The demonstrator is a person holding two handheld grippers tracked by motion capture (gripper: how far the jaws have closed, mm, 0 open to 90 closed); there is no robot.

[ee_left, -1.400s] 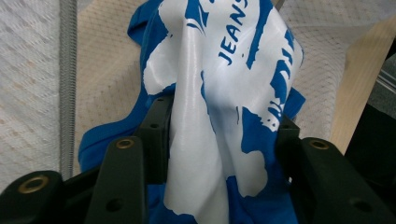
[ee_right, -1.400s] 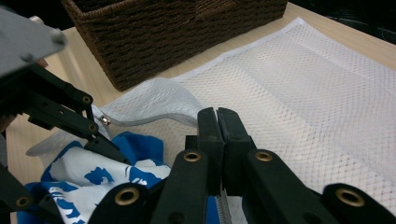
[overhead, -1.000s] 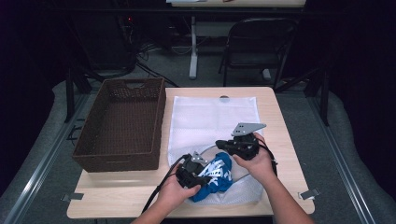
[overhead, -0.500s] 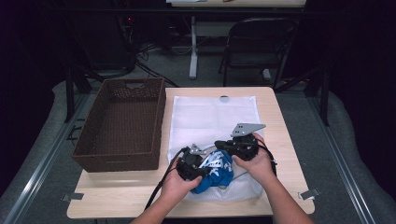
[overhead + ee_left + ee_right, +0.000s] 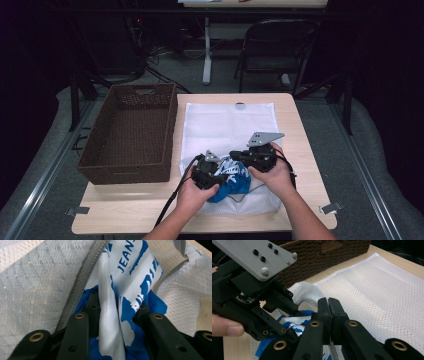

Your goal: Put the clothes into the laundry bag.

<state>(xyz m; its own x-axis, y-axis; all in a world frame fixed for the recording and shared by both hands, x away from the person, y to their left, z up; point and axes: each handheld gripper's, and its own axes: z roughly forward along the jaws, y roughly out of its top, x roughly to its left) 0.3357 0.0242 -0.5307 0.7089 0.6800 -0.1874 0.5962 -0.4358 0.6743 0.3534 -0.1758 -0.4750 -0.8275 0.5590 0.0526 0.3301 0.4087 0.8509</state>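
Note:
A white mesh bag (image 5: 227,120) lies flat on the table, its grey zipper (image 5: 82,287) edge lifted at the near end. A blue and white printed garment (image 5: 232,182) is bunched at that opening. My left gripper (image 5: 219,171) holds a fold of the garment (image 5: 130,272) between its pads (image 5: 93,307); its jaws have just been opening a little, with the cloth still between them. My right gripper (image 5: 328,302) is shut on the bag's zippered edge and holds it up, right beside the left gripper (image 5: 287,302).
A dark brown wicker basket (image 5: 127,135) stands on the table's left half, close to the bag's left edge. A bare strip of table (image 5: 300,130) runs to the right of the bag. A folding chair (image 5: 277,45) stands beyond the far edge.
My left gripper has edged slightly away from the person, toward the right gripper, carrying the garment closer to the bag's opening. The right gripper has stayed where it was.

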